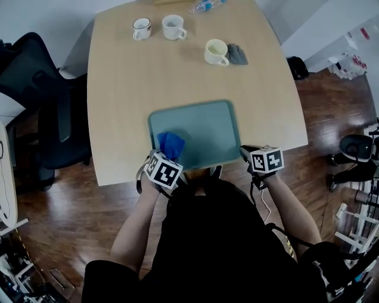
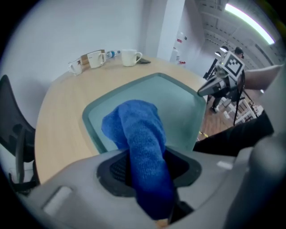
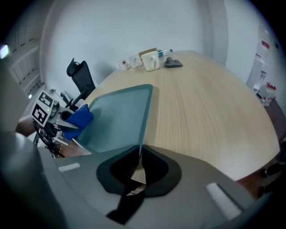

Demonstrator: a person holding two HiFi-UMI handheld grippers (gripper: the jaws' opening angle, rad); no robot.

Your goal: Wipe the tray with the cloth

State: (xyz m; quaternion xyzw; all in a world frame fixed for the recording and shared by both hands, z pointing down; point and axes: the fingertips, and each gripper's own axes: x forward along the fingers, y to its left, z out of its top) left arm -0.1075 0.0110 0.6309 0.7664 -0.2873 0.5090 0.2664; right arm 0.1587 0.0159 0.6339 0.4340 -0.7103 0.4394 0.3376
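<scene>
As far as can be judged from how things lie: early in the wipe, with set-up complete and most of the surface yet to be covered.

**Item 1, teal tray** (image 1: 207,127)
- Flat on the wooden tabletop (image 1: 124,89), close to the near edge and roughly midway along it.
- Steadied at its near right corner by the right gripper (image 1: 245,151).
- Jaws closed down thin on the tray's rim, with nothing else between them.

**Item 2, blue cloth** (image 1: 170,144)
- Bunched into a thick roll and clamped in the left gripper (image 1: 166,160).
- Jaws partway apart, pressed around the wad.
- Free end resting on the tray floor at the near left corner, touching it.

**Done, by appearance**
- Cloth in hand and brought into contact with the tray.
- Tray held against sliding.

**Left, by judgement**
- Passes across the middle, the far edge and the right half of the tray, all well apart from the cloth at present.
- Near right corner probably reachable only after a change of grip there.

**Not determinable**
- Which parts are already wiped.
- No streaks, crumbs or wet marks to be made out on the tray floor in any view.

**Other stock, far half of the tabletop, well apart from the tray**
- Patterned mug (image 1: 141,28) and white mug (image 1: 174,27) near the far edge.
- Cream mug (image 1: 216,52) toward the right edge, with a small grey item (image 1: 237,54) just beside it, kind unclear.
- Plastic bottle (image 1: 207,6) lying at the far edge.

None of these plays any part in the wipe.
</scene>
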